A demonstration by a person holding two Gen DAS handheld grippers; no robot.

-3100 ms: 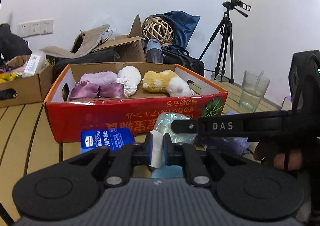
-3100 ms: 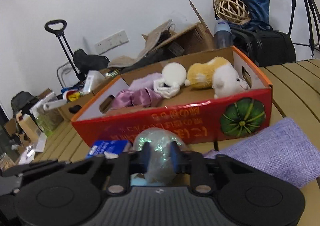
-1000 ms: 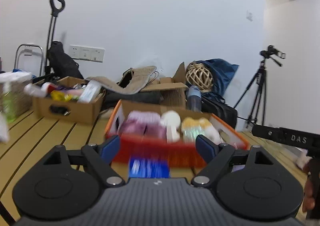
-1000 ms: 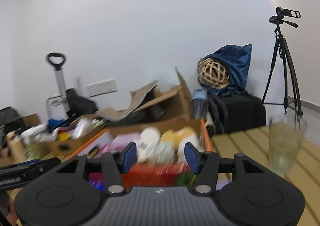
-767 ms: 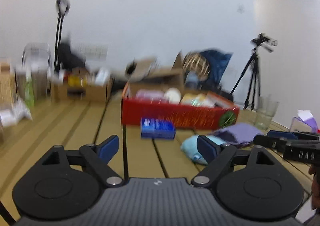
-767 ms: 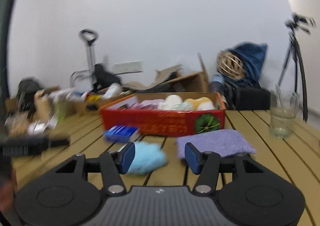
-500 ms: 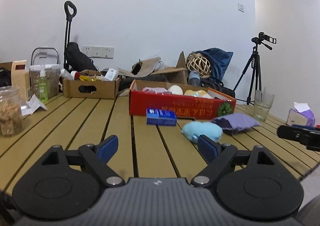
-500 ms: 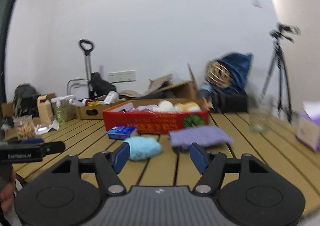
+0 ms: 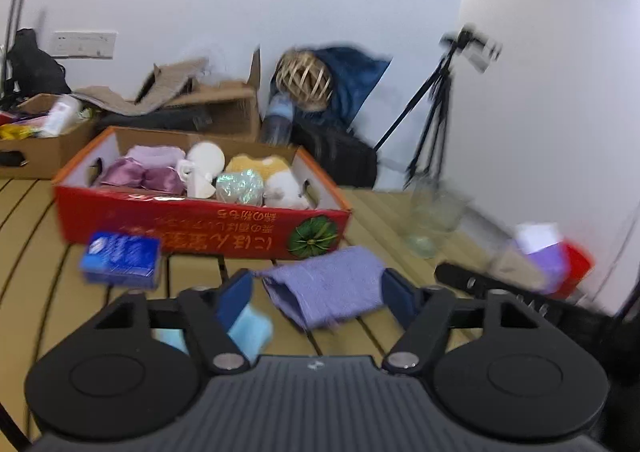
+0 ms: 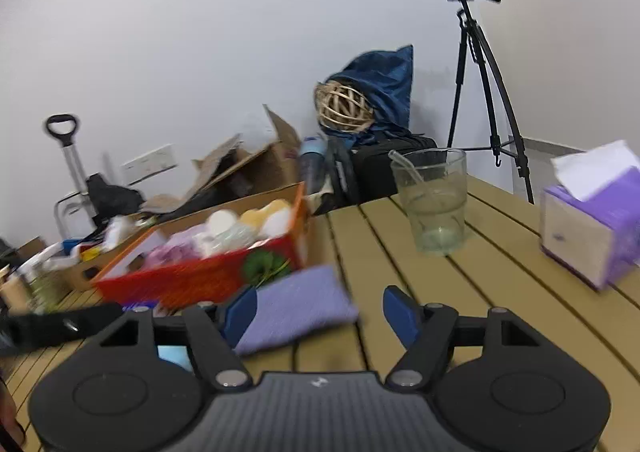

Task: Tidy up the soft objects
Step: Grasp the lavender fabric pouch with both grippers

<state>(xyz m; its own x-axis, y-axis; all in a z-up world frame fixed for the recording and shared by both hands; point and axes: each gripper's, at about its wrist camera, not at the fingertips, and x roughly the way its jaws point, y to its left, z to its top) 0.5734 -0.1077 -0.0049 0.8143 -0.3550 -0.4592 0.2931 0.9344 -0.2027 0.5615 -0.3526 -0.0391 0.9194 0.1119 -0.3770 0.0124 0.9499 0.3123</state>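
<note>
A red cardboard box (image 9: 200, 221) on the wooden table holds several soft things: purple satin pieces (image 9: 138, 177), a white plush (image 9: 206, 163), a shiny iridescent pouch (image 9: 240, 187) and a yellow-and-white plush (image 9: 276, 181). A purple towel (image 9: 326, 298) lies in front of the box, between the fingers of my open left gripper (image 9: 316, 298). A light blue soft item (image 9: 250, 330) lies by its left finger. My right gripper (image 10: 320, 310) is open and empty, with the purple towel (image 10: 296, 308) by its left finger. The box also shows in the right wrist view (image 10: 208, 272).
A blue tissue packet (image 9: 120, 260) lies left of the towel. A glass cup (image 10: 434, 199) and a purple tissue box (image 10: 596, 223) stand to the right. Cardboard boxes, bags, a wicker ball (image 9: 304, 81) and a tripod (image 10: 484, 71) are behind the table.
Both grippers have moved forward from far back on the table to just over the purple towel. Earlier they were shut on items; the shiny pouch now lies in the red box.
</note>
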